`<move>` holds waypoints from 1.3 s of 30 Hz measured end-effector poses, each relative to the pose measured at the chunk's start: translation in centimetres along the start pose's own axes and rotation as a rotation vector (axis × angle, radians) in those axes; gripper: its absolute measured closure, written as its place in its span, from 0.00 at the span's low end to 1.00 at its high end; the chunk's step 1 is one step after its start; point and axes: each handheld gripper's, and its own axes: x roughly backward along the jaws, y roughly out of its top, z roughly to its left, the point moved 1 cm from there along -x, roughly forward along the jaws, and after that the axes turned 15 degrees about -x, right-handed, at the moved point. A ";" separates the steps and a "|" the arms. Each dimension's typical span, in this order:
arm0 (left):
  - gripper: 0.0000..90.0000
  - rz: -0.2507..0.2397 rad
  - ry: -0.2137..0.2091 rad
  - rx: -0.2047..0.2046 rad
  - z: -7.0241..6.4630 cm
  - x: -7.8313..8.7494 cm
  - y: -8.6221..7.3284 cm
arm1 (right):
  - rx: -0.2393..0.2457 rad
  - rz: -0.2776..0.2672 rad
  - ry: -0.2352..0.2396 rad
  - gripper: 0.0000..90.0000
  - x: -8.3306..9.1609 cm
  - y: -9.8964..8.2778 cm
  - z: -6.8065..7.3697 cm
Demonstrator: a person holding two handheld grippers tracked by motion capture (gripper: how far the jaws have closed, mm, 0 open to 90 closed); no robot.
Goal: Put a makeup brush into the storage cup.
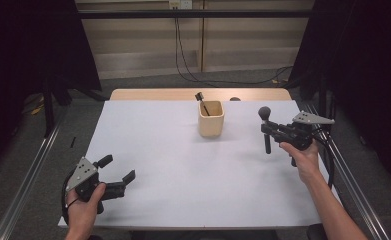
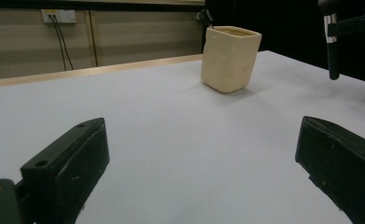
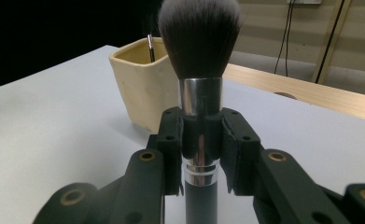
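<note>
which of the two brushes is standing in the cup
The thin brush with the small dark head, leaning inside the cream cup. The other one, the big fluffy-headed brush, is held upright off the table by the right hand-held gripper.

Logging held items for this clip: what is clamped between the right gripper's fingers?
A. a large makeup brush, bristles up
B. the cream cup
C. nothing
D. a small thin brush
A: the right gripper is shut on the upright makeup brush, beside the cream cup.
</note>
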 end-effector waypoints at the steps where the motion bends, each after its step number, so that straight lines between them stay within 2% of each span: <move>1: 0.03 -0.001 0.000 0.002 0.0 0.0 0.0 | -0.001 -0.009 0.004 0.79 0.0 0.1 0.0; 10: 0.03 -0.001 0.001 -0.005 0.0 -0.1 0.0 | 0.007 -0.040 0.038 0.79 -0.1 1.1 0.8; 14: 0.03 -0.005 0.002 0.010 -0.1 -0.1 0.0 | 0.010 -0.054 0.051 0.79 -0.4 1.6 1.2; 18: 0.03 -0.006 -0.006 0.016 -0.2 -0.2 0.0 | 0.025 -0.046 0.054 0.79 -1.0 2.1 1.7; 24: 0.03 -0.004 -0.006 0.011 -0.2 -0.2 0.0 | 0.010 -0.072 0.077 0.79 -1.8 3.0 2.2; 39: 0.03 -0.010 -0.006 0.012 -0.1 -0.2 0.0 | 0.020 -0.107 0.122 0.79 -3.8 6.3 4.4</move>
